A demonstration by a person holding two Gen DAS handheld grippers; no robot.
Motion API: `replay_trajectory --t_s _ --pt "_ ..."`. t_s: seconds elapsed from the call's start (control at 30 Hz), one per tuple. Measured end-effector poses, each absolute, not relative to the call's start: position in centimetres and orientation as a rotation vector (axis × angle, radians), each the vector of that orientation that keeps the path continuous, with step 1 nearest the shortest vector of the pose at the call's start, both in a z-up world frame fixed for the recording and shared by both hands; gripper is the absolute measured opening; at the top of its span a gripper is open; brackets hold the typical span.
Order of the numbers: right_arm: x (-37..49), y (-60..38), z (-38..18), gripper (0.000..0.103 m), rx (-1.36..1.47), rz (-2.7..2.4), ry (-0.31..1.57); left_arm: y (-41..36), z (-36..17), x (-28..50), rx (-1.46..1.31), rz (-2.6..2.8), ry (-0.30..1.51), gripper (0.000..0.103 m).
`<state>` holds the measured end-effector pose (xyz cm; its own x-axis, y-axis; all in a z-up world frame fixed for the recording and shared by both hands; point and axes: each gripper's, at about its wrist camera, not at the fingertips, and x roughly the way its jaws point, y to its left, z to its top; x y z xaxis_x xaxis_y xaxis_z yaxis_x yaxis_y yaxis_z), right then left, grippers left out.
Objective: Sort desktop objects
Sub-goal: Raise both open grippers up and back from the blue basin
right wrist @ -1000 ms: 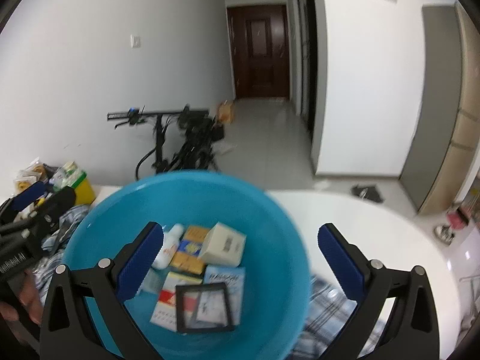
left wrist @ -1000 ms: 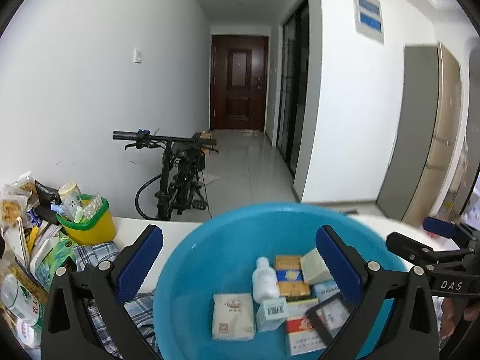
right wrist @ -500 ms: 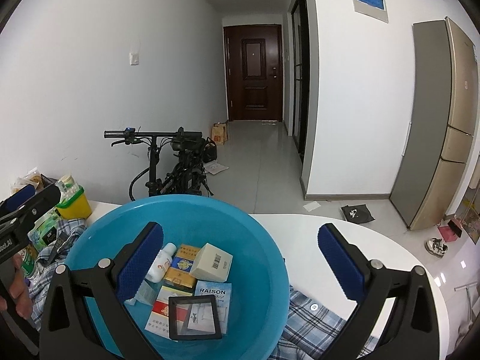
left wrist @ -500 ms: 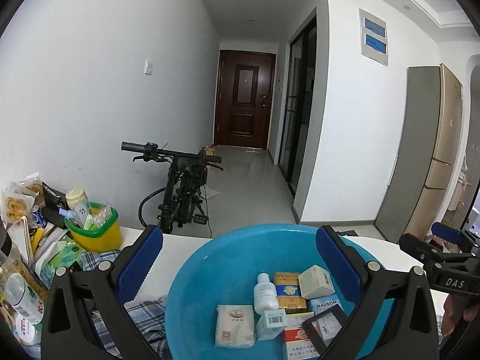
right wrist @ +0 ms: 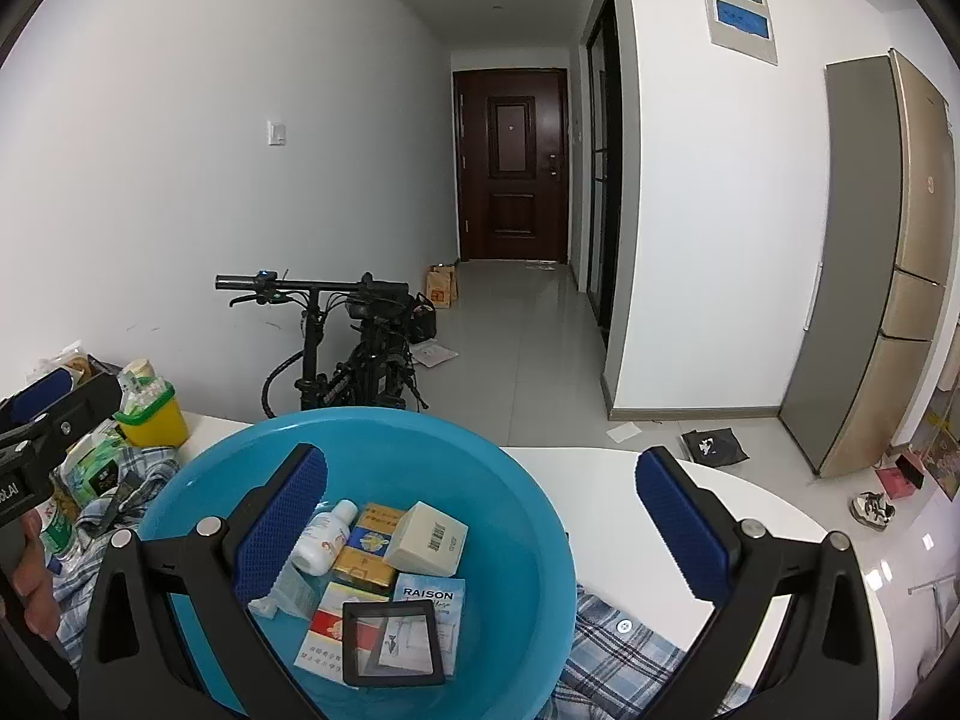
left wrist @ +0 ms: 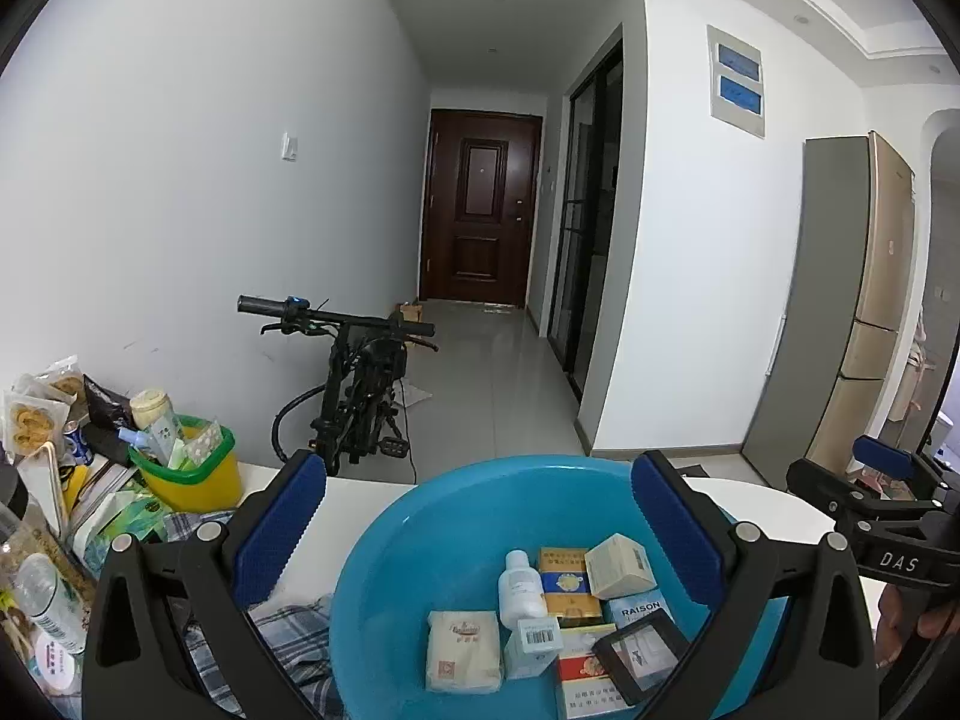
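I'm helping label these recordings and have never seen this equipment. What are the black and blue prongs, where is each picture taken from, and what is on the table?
No robot here: a person holds a hand-held gripper in each hand, each carrying a wide-angle camera that looks out along its two blue-padded prongs. One picture comes from the left gripper, the other from the right gripper. Each view also catches the other gripper at its edge.

Both pairs of jaws stand wide open and hold nothing.

On the white table sits a blue basin on a checked cloth. In the basin lie a small white bottle, a few small boxes and packets, and a black-framed picture. At the left stands a yellow tub full of odds and ends, beside snack packets. Behind the table a bicycle leans by the wall.
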<state>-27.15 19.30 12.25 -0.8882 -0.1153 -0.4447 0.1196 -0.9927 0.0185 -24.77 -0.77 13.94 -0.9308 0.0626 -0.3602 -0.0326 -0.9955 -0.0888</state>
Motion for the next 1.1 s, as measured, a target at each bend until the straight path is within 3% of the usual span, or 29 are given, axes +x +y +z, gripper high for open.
replay_trajectory --t_s 0.2,1.1 --pt "-24.6 19.5 13.8 0.103 0.610 -2.935 -0.020 -1.3 15.2 -21.9 -0.514 3.031 -0.189 0.103" --pt "-11.7 19.5 17.8 0.103 0.473 -2.901 0.014 1.5 18.4 -8.0 -0.432 3.018 -0.078 0.103"
